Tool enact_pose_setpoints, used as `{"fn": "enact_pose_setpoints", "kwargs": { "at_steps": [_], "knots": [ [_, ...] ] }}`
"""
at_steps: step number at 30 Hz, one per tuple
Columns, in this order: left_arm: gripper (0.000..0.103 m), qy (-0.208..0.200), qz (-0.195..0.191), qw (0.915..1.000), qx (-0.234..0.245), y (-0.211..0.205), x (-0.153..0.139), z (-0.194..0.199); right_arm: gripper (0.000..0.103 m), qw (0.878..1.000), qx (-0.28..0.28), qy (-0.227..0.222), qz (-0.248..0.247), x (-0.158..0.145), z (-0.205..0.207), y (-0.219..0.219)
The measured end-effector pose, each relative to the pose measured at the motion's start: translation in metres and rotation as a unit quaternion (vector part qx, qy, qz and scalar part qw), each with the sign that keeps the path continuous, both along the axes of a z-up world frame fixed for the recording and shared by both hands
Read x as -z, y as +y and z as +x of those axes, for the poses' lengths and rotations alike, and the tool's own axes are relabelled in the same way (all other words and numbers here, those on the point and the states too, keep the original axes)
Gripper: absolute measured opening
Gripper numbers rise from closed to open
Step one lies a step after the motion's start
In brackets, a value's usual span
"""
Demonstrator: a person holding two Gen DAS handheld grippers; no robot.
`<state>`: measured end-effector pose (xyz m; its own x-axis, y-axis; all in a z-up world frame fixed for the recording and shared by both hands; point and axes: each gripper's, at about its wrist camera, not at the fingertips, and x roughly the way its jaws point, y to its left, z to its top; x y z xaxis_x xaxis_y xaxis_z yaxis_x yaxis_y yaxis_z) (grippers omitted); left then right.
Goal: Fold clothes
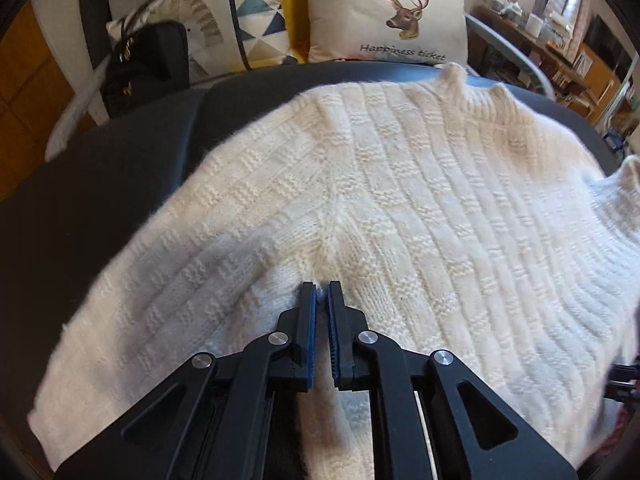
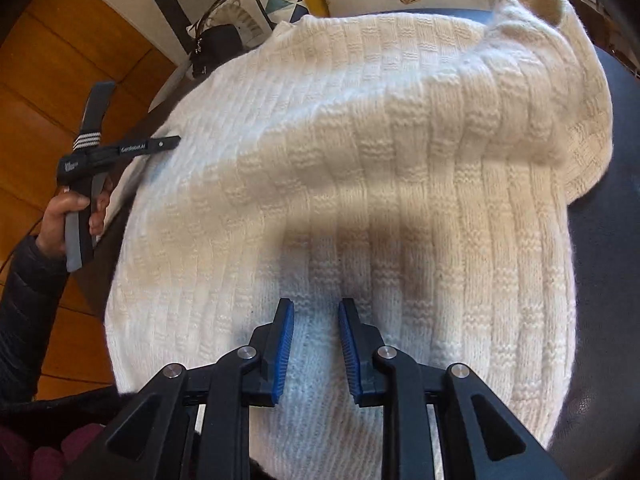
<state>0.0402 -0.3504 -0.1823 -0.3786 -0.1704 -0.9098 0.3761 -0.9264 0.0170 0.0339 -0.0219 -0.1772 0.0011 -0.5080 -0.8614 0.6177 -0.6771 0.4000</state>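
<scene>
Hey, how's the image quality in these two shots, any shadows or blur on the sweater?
Left wrist: sweater sharp in the middle, smeared at the right edge. Right wrist: a dark shadow on the knit ahead of the right gripper; fisheye bulges both.

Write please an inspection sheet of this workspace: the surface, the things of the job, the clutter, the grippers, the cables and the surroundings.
Surface: dark sofa seat, mostly covered by the garment.
Job's things: one cream knit sweater spread out; its right sleeve is folded over the body, cuff opening showing.
Clutter: black handbag at the back of the seat, apart from the sweater.
Grippers: left gripper nearly closed, pinching a bit of knit near the left armpit; right gripper open over the lower hem area, holding nothing.
Cables: nothing seen.
Surroundings: deer cushion, geometric cushion, wooden floor, cluttered shelves at the far right.
</scene>
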Motion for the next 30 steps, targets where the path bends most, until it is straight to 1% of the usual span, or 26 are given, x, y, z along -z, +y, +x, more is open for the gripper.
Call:
{"fn": "enact_pose_setpoints", "kwargs": {
  "at_steps": [5, 6, 7, 8, 9, 10, 11, 13, 15, 17, 19, 20, 21, 22, 24, 25, 28, 30],
  "knots": [
    [0.008, 0.005, -0.006, 0.9999, -0.01, -0.008, -0.007, -0.005, 0.022, 1.0, 0.007, -0.016, -0.012, 0.002, 0.004, 0.011],
    [0.008, 0.014, -0.003, 0.9998, -0.014, -0.009, -0.013, -0.002, 0.022, 1.0, 0.008, -0.019, -0.015, 0.001, 0.0, 0.02],
    [0.008, 0.036, 0.007, 0.9991, -0.022, -0.01, -0.025, 0.004, 0.022, 1.0, 0.008, -0.02, -0.02, 0.002, -0.002, 0.024],
    [0.008, 0.056, 0.018, 0.998, -0.024, -0.008, -0.036, 0.01, 0.023, 0.999, 0.011, -0.023, -0.037, 0.0, -0.004, 0.029],
    [0.008, 0.074, 0.032, 0.9965, -0.018, -0.001, -0.044, 0.016, 0.023, 0.997, 0.018, -0.027, -0.063, -0.009, -0.01, 0.04],
    [0.008, 0.093, 0.046, 0.9946, -0.012, 0.006, -0.052, 0.021, 0.023, 0.995, 0.037, -0.03, -0.088, -0.016, -0.018, 0.056],
    [0.008, 0.103, 0.047, 0.9935, -0.006, 0.015, -0.058, 0.024, 0.023, 0.991, 0.065, -0.032, -0.112, -0.022, -0.025, 0.075],
    [0.008, 0.094, 0.019, 0.9954, 0.008, 0.037, -0.055, 0.018, 0.023, 0.979, 0.121, -0.035, -0.158, -0.035, -0.041, 0.113],
    [0.008, 0.072, 0.0, 0.9971, 0.026, 0.043, -0.041, 0.0, 0.023, 0.962, 0.193, -0.04, -0.191, -0.038, -0.062, 0.157],
    [0.008, 0.047, -0.007, 0.9981, 0.04, 0.05, -0.02, -0.016, 0.025, 0.948, 0.256, -0.035, -0.188, -0.038, -0.084, 0.197],
    [0.008, 0.018, -0.03, 0.9982, 0.049, 0.062, -0.004, -0.028, 0.026, 0.939, 0.288, -0.034, -0.185, -0.032, -0.1, 0.222],
    [0.008, 0.0, -0.038, 0.9979, 0.053, 0.065, 0.004, -0.033, 0.026, 0.937, 0.298, -0.036, -0.181, -0.027, -0.109, 0.23],
    [0.008, -0.01, -0.047, 0.9973, 0.056, 0.067, 0.008, -0.036, 0.028, 0.936, 0.305, -0.038, -0.174, -0.021, -0.12, 0.235],
    [0.008, -0.01, -0.058, 0.9966, 0.057, 0.069, 0.009, -0.037, 0.029, 0.935, 0.308, -0.048, -0.172, -0.013, -0.131, 0.237],
    [0.008, -0.011, -0.078, 0.995, 0.061, 0.074, 0.01, -0.038, 0.029, 0.927, 0.319, -0.087, -0.174, 0.006, -0.145, 0.221],
    [0.008, -0.011, -0.087, 0.9942, 0.063, 0.076, 0.01, -0.038, 0.029, 0.926, 0.321, -0.101, -0.172, 0.014, -0.149, 0.212],
    [0.008, -0.011, -0.109, 0.9917, 0.069, 0.081, 0.012, -0.038, 0.03, 0.93, 0.31, -0.127, -0.154, 0.039, -0.157, 0.184],
    [0.008, -0.012, -0.109, 0.9917, 0.068, 0.081, 0.011, -0.038, 0.03, 0.929, 0.31, -0.128, -0.159, 0.045, -0.159, 0.174]
  ]
}}
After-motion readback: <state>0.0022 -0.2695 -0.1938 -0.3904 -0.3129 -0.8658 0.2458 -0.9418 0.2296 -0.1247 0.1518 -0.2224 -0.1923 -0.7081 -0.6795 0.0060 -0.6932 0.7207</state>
